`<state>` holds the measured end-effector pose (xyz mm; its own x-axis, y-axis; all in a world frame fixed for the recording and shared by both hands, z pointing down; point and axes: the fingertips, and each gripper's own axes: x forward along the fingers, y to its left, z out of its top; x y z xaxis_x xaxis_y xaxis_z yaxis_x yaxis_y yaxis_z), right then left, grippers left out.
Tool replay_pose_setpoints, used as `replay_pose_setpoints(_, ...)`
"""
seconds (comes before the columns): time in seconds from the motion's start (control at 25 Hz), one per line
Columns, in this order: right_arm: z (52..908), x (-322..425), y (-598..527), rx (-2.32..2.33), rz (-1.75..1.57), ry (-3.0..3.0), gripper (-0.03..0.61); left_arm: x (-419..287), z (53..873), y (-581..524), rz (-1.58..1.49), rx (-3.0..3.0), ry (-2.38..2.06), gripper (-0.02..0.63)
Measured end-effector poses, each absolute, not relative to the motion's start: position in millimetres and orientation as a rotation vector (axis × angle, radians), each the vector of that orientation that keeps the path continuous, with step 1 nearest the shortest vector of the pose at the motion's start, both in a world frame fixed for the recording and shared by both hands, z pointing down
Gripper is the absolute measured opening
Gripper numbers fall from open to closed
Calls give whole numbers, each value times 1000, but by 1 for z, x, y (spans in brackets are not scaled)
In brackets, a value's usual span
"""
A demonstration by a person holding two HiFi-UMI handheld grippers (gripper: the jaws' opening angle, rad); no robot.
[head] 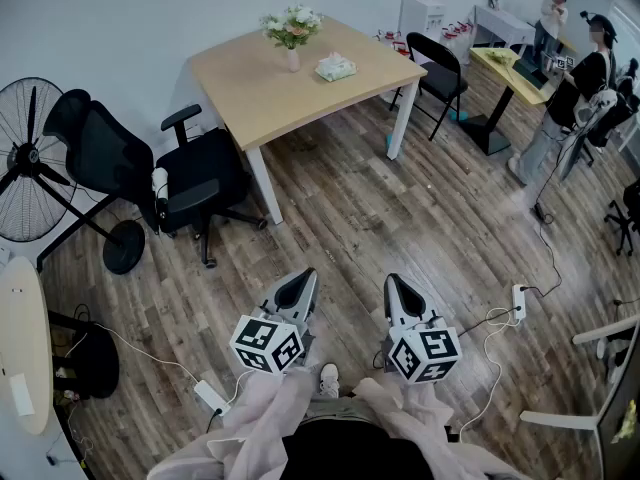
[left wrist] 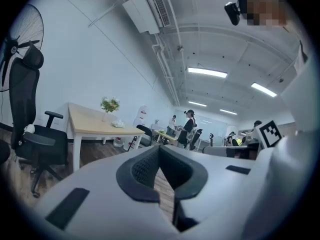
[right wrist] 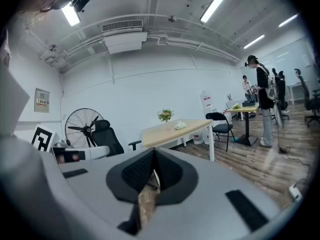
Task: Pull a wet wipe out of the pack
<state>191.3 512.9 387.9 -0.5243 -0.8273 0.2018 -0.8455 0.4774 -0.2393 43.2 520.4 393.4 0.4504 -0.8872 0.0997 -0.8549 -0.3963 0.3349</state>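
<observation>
Wipe pack (head: 335, 67) on table (head: 255, 83), wide floor (head: 400, 208) before left gripper (head: 300, 282), right gripper (head: 395, 284)

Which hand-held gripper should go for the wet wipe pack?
Right hand-held gripper, barely: like the left hand-held gripper it is shut, empty, far from the wet wipe pack, but points closer at it.

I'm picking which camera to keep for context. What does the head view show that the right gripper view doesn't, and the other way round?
Head view only: the person's shoe, a power strip near it, a pale tabletop at the left edge. Right gripper view only: ceiling light, air conditioner, wall poster. Both: wooden table with flowers and wipe pack, fan, black office chair, folding chair.
</observation>
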Motion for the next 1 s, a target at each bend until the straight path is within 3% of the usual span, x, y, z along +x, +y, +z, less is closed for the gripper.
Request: replay_pose_setpoints(1.0, 389, 180, 528, 1568, 480, -2605, 11, 16, 394, 539, -133, 2358, -1532, 11)
